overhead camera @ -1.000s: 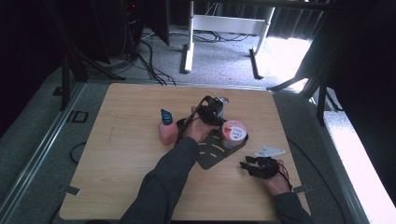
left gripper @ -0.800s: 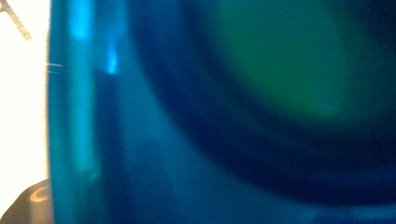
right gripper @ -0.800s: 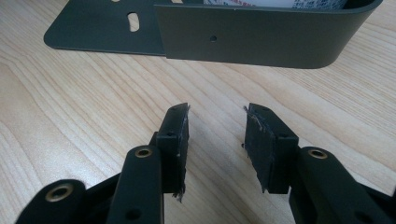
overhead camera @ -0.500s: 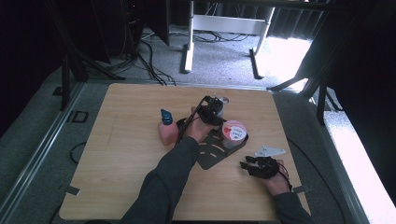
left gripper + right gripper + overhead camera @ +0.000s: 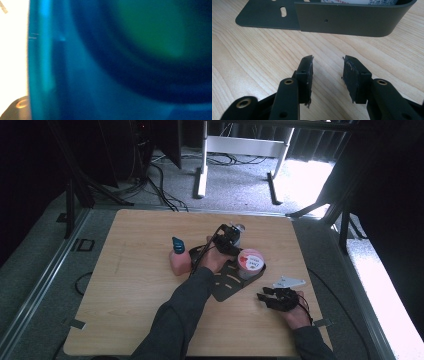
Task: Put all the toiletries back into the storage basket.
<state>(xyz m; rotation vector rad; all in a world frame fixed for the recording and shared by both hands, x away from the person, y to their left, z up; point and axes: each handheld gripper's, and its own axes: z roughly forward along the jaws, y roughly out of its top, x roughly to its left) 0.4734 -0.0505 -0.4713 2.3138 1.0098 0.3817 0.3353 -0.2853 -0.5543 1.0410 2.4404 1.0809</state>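
Pale wooden table (image 5: 125,310) on grey carpet (image 5: 45,270) — right hand-held gripper (image 5: 327,65) released; left's grip unclear.

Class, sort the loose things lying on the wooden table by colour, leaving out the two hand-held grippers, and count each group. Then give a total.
Pink: 2, the pink bottle with a blue cap and the round pink tub with a white label
Black: 1, the flat black metal bracket with slots
Blue: 1, the translucent blue container
Total: 4
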